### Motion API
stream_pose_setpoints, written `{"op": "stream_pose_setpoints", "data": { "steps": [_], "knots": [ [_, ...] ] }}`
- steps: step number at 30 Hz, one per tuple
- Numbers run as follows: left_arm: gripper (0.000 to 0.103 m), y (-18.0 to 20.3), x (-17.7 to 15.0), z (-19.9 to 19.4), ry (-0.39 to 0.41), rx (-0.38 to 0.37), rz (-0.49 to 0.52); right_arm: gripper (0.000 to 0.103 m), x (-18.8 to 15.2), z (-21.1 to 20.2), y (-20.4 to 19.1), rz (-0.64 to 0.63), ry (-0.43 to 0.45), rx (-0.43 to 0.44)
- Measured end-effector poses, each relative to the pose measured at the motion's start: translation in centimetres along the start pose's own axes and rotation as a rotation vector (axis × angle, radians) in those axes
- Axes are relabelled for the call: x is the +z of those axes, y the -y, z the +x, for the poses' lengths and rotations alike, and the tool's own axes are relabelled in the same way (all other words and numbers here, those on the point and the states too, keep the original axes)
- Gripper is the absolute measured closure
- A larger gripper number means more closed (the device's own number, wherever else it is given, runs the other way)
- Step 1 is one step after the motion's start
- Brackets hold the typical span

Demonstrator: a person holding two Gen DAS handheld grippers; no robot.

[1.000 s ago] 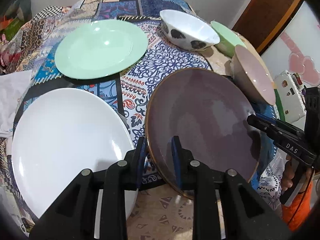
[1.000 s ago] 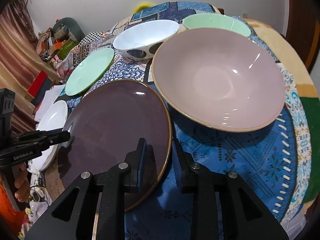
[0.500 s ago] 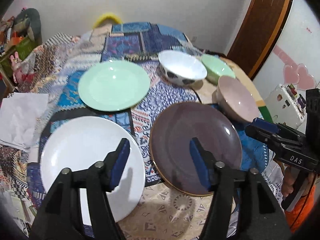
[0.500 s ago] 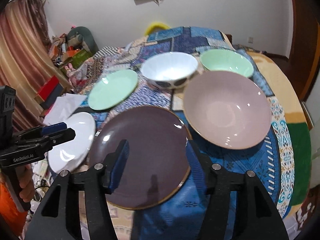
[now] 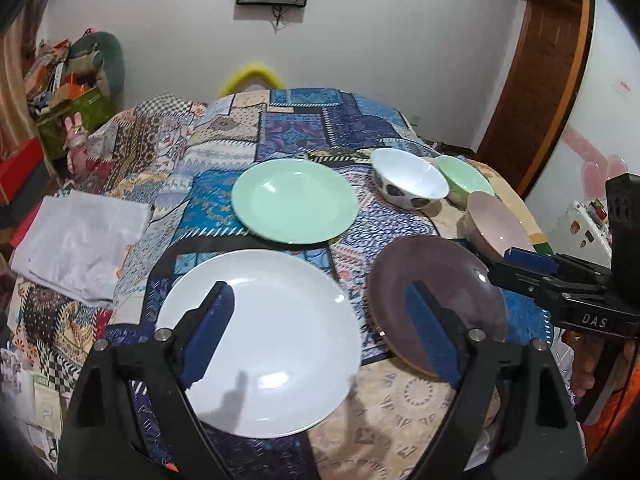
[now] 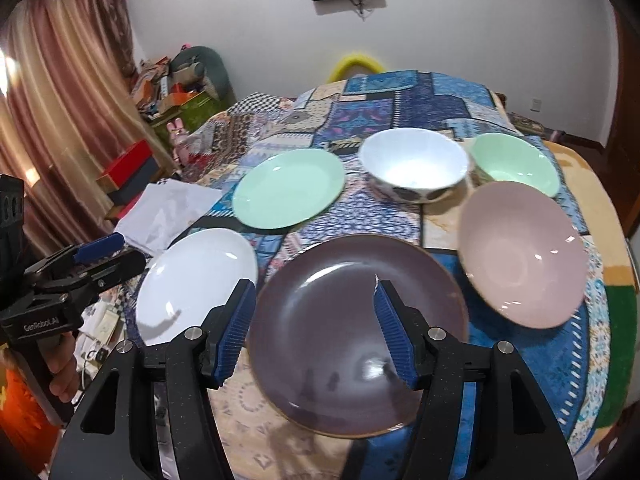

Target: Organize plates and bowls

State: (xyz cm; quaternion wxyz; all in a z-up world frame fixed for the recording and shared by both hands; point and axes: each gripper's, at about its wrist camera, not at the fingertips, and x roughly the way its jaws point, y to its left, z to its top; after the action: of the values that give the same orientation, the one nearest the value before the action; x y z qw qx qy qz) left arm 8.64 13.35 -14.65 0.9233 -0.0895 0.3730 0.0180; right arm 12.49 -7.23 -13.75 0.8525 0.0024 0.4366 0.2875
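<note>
Both tongs empty: left tongs [image 5: 320, 328] opening wide; right tongs [image 6: 314, 328] half-open.

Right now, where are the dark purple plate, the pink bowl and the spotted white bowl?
dark purple plate [image 6: 340, 320], right wrist view, on its flat centre.
pink bowl [image 6: 520, 256], right wrist view, on its inner bottom.
spotted white bowl [image 5: 412, 176], left wrist view, on its inside.

Black gripper [image 5: 316, 336] frames, blue ribbed pads, silver screws.
</note>
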Motion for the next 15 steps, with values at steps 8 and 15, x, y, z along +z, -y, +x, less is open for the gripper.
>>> {"op": "stream_pose_setpoints", "data": {
  "steps": [8,15],
  "knots": [
    [0.010,-4.6,-1.3,0.4,-0.041,0.048,-0.062,0.045,0.3,3.2,-3.0,-0.054,-0.051,0.045],
    [0.010,-8.8,-2.9,2.5,-0.128,0.086,-0.130,0.045,0.6,6.5,-5.0,-0.092,-0.109,0.059]
  ]
}}
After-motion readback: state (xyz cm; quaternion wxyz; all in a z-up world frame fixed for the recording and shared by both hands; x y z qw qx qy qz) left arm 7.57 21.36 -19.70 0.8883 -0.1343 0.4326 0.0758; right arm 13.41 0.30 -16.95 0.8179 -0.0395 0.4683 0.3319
